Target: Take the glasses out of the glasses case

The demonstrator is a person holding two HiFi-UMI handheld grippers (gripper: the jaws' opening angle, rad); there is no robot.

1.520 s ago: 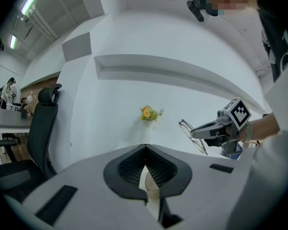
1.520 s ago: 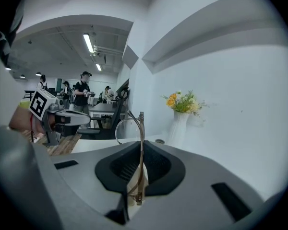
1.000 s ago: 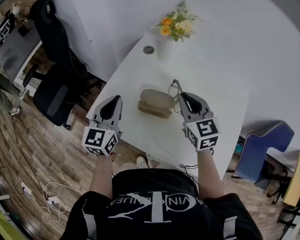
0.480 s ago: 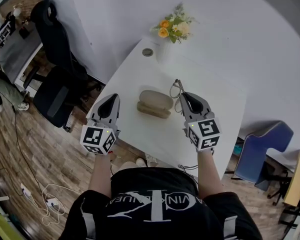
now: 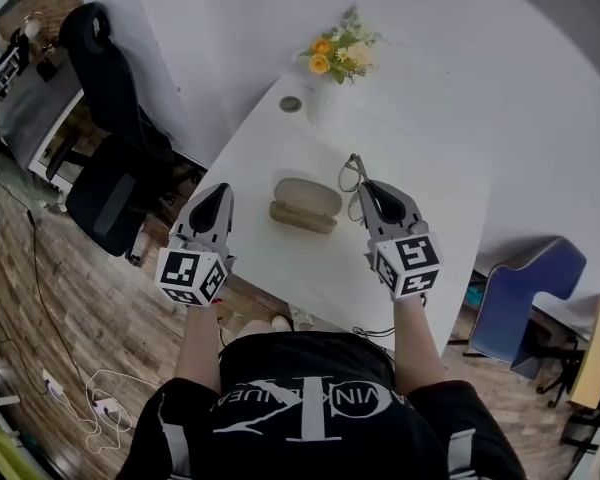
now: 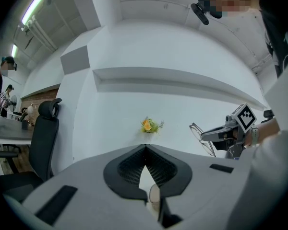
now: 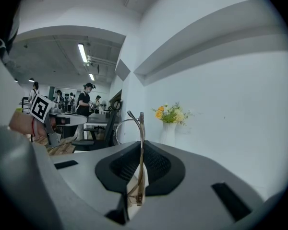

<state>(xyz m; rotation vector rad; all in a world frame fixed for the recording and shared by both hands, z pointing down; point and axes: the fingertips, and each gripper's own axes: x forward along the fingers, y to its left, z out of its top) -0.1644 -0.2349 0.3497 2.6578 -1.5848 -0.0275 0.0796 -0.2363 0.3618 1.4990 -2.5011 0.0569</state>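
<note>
A beige glasses case (image 5: 305, 205) lies in the middle of the white table (image 5: 420, 218). To its right, my right gripper (image 5: 365, 190) is shut on a thin-framed pair of glasses (image 5: 352, 173), which it holds above the table. In the right gripper view the glasses (image 7: 142, 123) stand upright, pinched between the pads of the right gripper (image 7: 140, 145). My left gripper (image 5: 222, 192) hovers at the table's left edge, left of the case, shut and holding nothing. From the left gripper (image 6: 145, 146) view, the glasses (image 6: 201, 135) show at the far right.
A vase of orange and white flowers (image 5: 338, 56) stands at the table's far edge, with a small round disc (image 5: 291, 103) to its left. A black office chair (image 5: 110, 88) stands left of the table. A blue chair (image 5: 525, 298) is on the right.
</note>
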